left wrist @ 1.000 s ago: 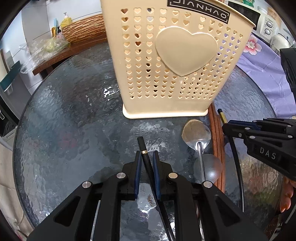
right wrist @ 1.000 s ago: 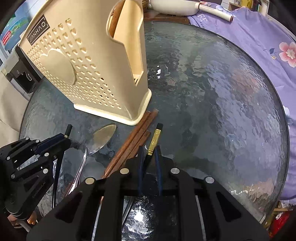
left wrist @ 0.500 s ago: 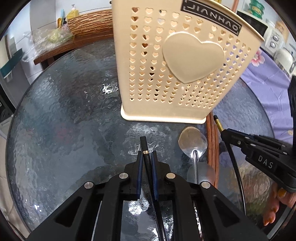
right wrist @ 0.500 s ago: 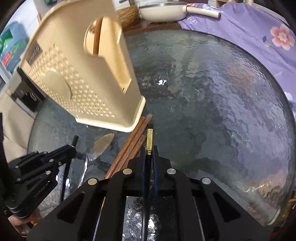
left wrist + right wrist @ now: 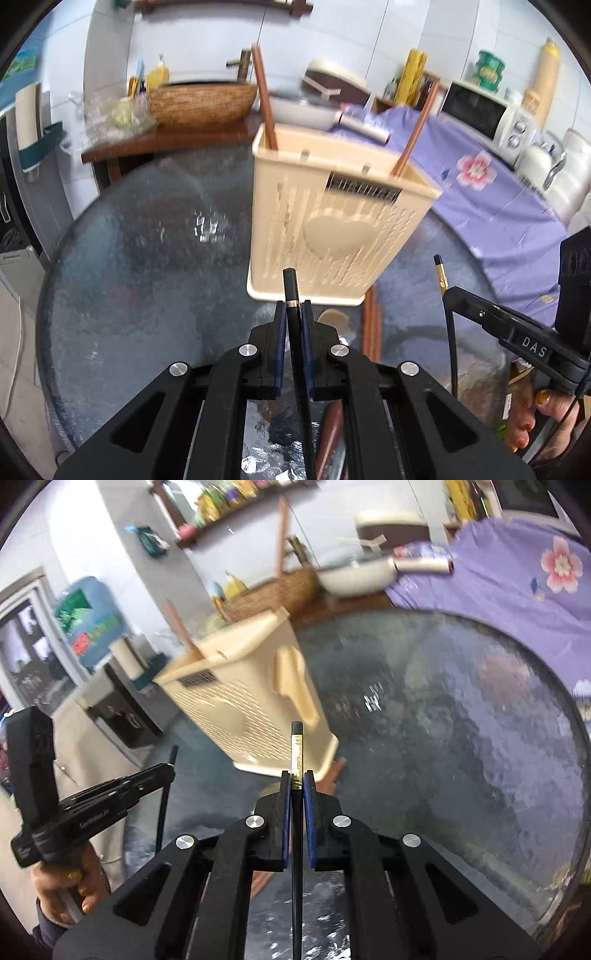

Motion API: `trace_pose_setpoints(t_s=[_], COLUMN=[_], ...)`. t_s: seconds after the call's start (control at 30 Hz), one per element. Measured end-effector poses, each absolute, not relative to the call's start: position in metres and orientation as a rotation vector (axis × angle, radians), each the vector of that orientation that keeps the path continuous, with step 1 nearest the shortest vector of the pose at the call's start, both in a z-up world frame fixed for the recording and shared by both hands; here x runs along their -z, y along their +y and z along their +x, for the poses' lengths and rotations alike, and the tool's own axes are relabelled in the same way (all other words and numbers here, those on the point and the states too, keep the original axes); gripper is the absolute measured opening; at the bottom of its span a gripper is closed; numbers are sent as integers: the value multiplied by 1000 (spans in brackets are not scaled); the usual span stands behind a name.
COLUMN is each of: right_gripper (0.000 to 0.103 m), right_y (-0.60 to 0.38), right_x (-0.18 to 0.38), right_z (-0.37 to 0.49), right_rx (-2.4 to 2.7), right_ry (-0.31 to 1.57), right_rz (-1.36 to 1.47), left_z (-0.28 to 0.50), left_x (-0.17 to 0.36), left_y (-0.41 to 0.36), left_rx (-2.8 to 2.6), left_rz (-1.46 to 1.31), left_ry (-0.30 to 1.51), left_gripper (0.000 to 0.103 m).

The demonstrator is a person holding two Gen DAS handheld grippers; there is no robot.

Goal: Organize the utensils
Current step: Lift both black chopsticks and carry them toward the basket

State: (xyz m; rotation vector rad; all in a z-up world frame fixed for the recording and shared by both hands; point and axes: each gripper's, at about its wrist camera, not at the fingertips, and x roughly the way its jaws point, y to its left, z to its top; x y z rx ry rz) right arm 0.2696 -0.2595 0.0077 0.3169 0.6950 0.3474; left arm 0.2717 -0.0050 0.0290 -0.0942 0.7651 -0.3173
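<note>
Utensils partly sorted. Cream holder [image 5: 332, 229] stands on the glass tabletop [image 5: 140, 258], centre of the left-wrist frame; two brown chopsticks [image 5: 264, 99] already stick up out of its top.

My left fingers [image 5: 292, 325] are clamped on one black chopstick [image 5: 290, 284], its tip poking out toward the holder's base. My right fingers [image 5: 297, 794] are clamped on the other black chopstick [image 5: 296, 746], the one with a gold band; that grip shows at right of the left-wrist frame too.

Left on the tabletop, lower centre of the left-wrist frame: more brown chopsticks [image 5: 371, 325] lying just beside the holder's base, and a spoon [image 5: 332, 317], mostly hidden behind my fingers.

My reckoning: early-to-middle of the job. Both black sticks are held off the tabletop, not yet over the holder's opening. They need dropping in, then the loose brown sticks and the spoon. Frames blurred; the holder's compartments cannot be made out.
</note>
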Motion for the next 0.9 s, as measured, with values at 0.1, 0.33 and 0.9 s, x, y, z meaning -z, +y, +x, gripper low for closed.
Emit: trace_pose_setpoints(t_s=[0.1,0.33,0.9], right_gripper=[8,8,8], right_y=[-257,-256,-252], right_x=[-28,-53,-80], right_z=[250,222,195], right_rx=[-382,-434,-478], right_ry=[623,541,458], right_rz=[295,272,234], left_z=[258,239,213], left_x=[-47,-74,-104], left_y=[-3,-6,0], left_rx=[336,352,402], left_rz=[-112,-107,-110], left_ry=[716,625,531], left_gripper=[8,7,7])
